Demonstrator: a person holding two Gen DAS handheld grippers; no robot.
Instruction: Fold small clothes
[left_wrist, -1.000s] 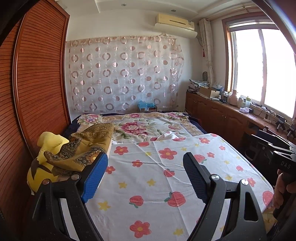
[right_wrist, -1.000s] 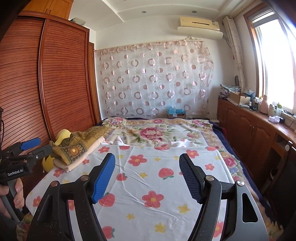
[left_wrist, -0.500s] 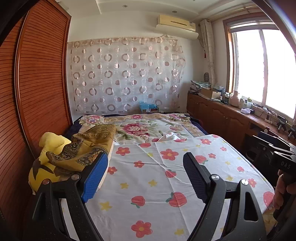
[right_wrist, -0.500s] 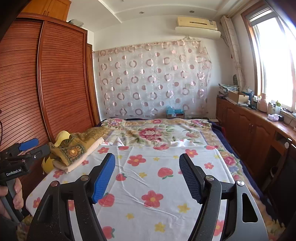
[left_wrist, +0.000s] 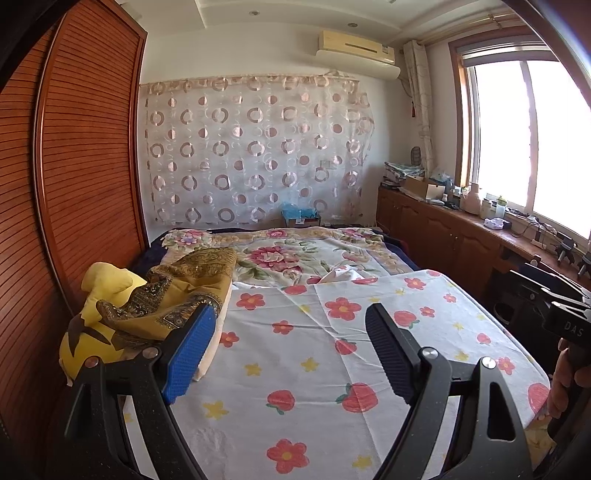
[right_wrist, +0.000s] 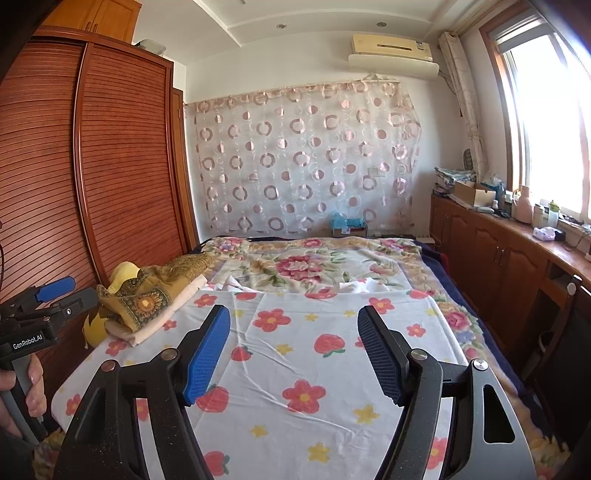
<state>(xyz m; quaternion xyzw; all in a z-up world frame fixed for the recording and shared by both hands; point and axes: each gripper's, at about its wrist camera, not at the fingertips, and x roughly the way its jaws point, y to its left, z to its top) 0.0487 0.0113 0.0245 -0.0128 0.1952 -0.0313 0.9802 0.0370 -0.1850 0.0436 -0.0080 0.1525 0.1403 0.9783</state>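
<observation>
A: Where are the clothes?

B: Piled at the left edge of the bed (left_wrist: 369, 254), by the wardrobe (left_wrist: 85, 177). An ochre patterned garment (left_wrist: 173, 295) lies on top, draped over a cream folded piece (right_wrist: 166, 314), with a yellow plush (left_wrist: 99, 295) behind and under them. In the right wrist view the same ochre garment (right_wrist: 147, 299) sits on the near-left corner of the flower sheet (right_wrist: 295, 350).

A: And the left gripper?

B: The left gripper (left_wrist: 288, 350) hangs over the sheet (left_wrist: 314, 332) with its jaws spread wide, nothing between them. Its blue pad (left_wrist: 188, 354) lines up in view just beside the pile, but whether it touches I cannot tell.

A: The right one?

B: The right gripper (right_wrist: 293, 350) is likewise released, jaws wide apart above the middle of the sheet, well apart from the clothes. Each gripper shows at the edge of the other's view, held by a hand: the left gripper (right_wrist: 40, 317) at far left, the right gripper (left_wrist: 554, 306) at far right.

A: Anything else around?

B: A ring-patterned curtain (left_wrist: 255, 147) on the far wall, an air conditioner (left_wrist: 356, 50) above it, a window (left_wrist: 528, 140) on the right over a cluttered wooden counter (left_wrist: 480, 229)
</observation>
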